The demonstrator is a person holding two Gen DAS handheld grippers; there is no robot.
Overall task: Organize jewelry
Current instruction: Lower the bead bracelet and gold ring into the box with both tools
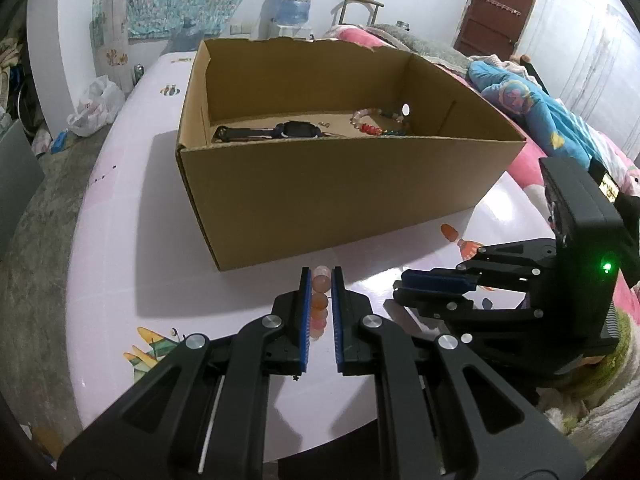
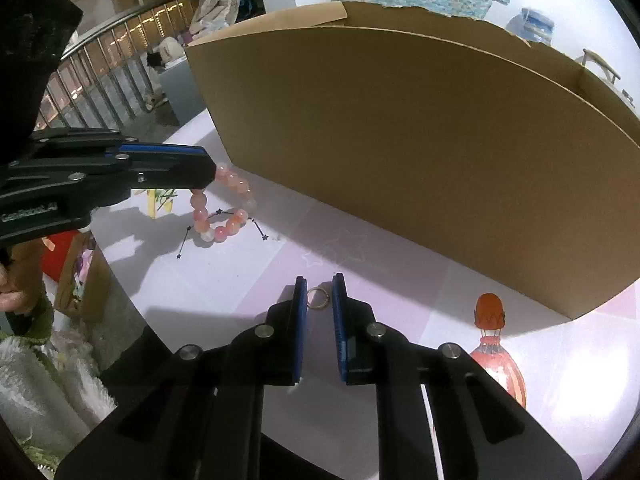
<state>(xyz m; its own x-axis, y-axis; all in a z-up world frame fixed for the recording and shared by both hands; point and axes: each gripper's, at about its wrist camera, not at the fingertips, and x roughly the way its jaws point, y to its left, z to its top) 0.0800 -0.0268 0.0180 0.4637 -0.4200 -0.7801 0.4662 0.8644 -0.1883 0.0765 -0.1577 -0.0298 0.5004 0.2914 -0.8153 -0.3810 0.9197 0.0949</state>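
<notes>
standing at the table's (image 1: 120,248) middle, the cardboard box (image 1: 328,196) has a watch (image 1: 272,132) and a colourful bracelet (image 1: 376,120) inside. near the front edge, my left gripper (image 1: 320,276) is clamped on a pink bead bracelet (image 2: 224,208) resting on the table, and my right gripper (image 2: 319,284) straddles a small ring (image 2: 318,298), pads nearly closed, contact unclear.

2 wrist cams, close, angled down; share box (image 1: 340,184).
</notes>
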